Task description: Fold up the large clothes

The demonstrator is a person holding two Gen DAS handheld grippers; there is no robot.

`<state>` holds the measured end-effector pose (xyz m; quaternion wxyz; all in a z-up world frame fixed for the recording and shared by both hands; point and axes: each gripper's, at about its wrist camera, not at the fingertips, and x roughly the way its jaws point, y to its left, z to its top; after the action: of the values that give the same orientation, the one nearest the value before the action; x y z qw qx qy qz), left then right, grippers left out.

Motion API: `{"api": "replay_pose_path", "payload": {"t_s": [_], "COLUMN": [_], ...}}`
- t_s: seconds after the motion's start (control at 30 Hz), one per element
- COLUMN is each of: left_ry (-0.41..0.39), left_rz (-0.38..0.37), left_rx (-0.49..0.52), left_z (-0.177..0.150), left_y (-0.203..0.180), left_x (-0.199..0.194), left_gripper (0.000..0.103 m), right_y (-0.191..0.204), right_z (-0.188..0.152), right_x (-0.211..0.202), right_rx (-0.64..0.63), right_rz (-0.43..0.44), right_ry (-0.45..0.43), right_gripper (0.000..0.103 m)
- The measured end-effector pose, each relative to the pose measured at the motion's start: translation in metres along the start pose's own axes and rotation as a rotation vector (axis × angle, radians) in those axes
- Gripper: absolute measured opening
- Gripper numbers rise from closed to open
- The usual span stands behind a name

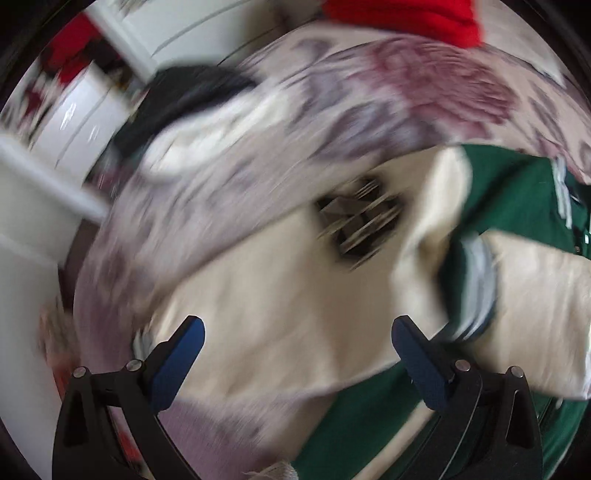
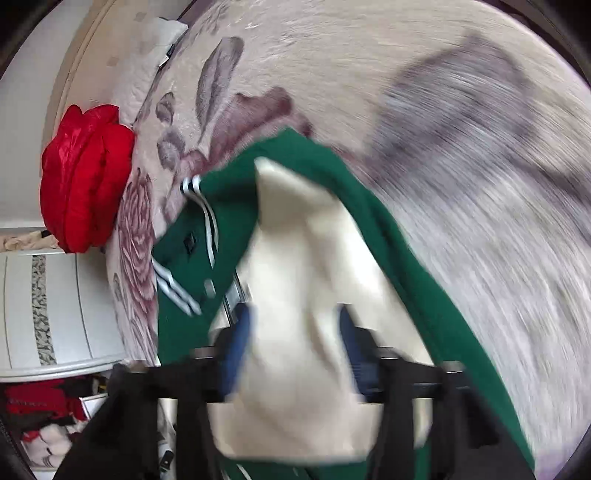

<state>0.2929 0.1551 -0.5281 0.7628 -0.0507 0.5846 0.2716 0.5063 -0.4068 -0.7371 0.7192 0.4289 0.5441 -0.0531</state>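
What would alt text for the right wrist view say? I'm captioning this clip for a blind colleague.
The right gripper, motion-blurred, has a cream sleeve of a green jacket with white stripes between its blue fingers, above a floral bedspread. A red puffy jacket lies at the bed's left edge.

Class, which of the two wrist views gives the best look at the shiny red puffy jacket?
The right wrist view: the shiny red puffy jacket lies there whole and fairly sharp, bundled at the edge of the floral bedspread. The left wrist view catches only a blurred red strip of it at the top edge.
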Motion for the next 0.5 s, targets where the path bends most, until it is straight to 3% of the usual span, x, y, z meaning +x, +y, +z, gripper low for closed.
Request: {"api": "replay_pose_path", "payload": {"t_s": [0.1, 0.17, 0.27, 0.3, 0.37, 0.43, 0.5], "left_ry": [0.146, 0.225, 0.33, 0.36, 0.392, 0.391, 0.37], "left_rz": [-0.057, -0.102, -0.269, -0.331, -0.459, -0.49, -0.437], "left_rx": [-0.163, -0.258, -0.474, -0.561, -0.698, -0.825, -0.886], "left_z": [-0.043, -0.064, -0.087, -0.092, -0.095, -0.097, -0.092], "left_y": [0.066, 0.095, 0.133, 0.144, 0.158, 0.171, 0.183], "left_x": [0.026, 0.046, 0.086, 0.101, 0.122, 0.144, 0.159], "left_gripper": [0.103, 0.103, 0.1, 0.095, 0.094, 0.081, 0.04], "right_y": [-0.007, -0.01, -0.006, -0.004, 0.006, 0.016, 0.033], "right_z": [-0.066, -0.102, -0.15, -0.16, -0.176, -0.186, -0.193], "right_x": [0.0, 0.008, 0.043, 0.05, 0.069, 0.078, 0.092], "right_rx": [-0.046, -0.054, -0.054, -0.051, -0.06, -0.09, -0.126], "right_rz": [-0.09, -0.095, -0.127, -0.139, -0.158, -0.182, -0.224], "right_ry": [0.071, 0.108, 0.157, 0.16, 0.153, 0.125, 0.102], "right_gripper": [0.061, 0.061, 0.061, 0.061, 0.061, 0.061, 0.061]}}
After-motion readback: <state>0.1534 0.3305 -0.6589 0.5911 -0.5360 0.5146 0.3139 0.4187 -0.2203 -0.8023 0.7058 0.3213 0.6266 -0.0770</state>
